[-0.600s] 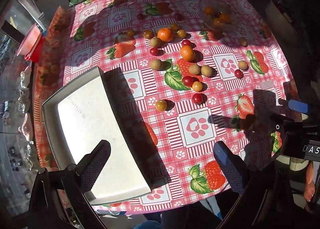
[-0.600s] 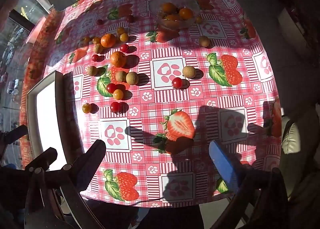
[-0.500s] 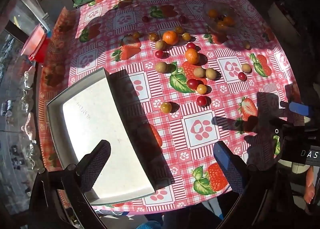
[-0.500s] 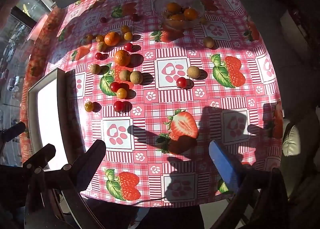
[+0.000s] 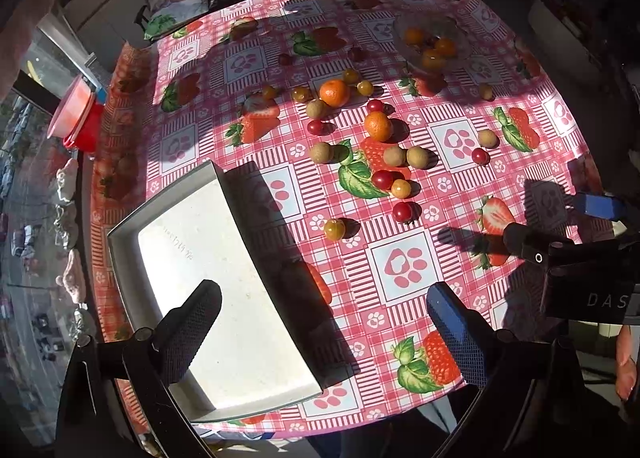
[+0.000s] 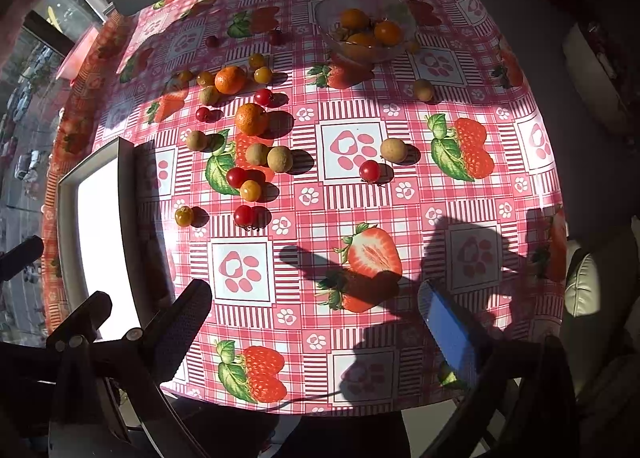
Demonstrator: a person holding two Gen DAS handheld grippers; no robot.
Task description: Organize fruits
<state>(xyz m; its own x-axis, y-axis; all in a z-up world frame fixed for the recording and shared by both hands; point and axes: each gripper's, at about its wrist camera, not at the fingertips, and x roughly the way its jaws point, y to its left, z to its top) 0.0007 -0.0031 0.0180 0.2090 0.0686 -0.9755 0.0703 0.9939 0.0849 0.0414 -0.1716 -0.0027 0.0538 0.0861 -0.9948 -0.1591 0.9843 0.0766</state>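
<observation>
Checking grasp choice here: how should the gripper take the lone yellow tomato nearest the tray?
Grip the yellow tomato across its round middle, coming from above. It sits apart from the red tomato and the tray, leaving room either side for the open right gripper.

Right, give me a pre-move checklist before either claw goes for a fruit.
1. Left claw open and holding nothing: ok.
2. Right claw open and holding nothing: ok.
3. Tray has room for fruit: ok.
4. Nearest yellow tomato lies apart from the red tomato: ok.
5. Glass bowl already holds oranges: ok.
6. Which fruit belongs in which container: cannot tell.
</observation>
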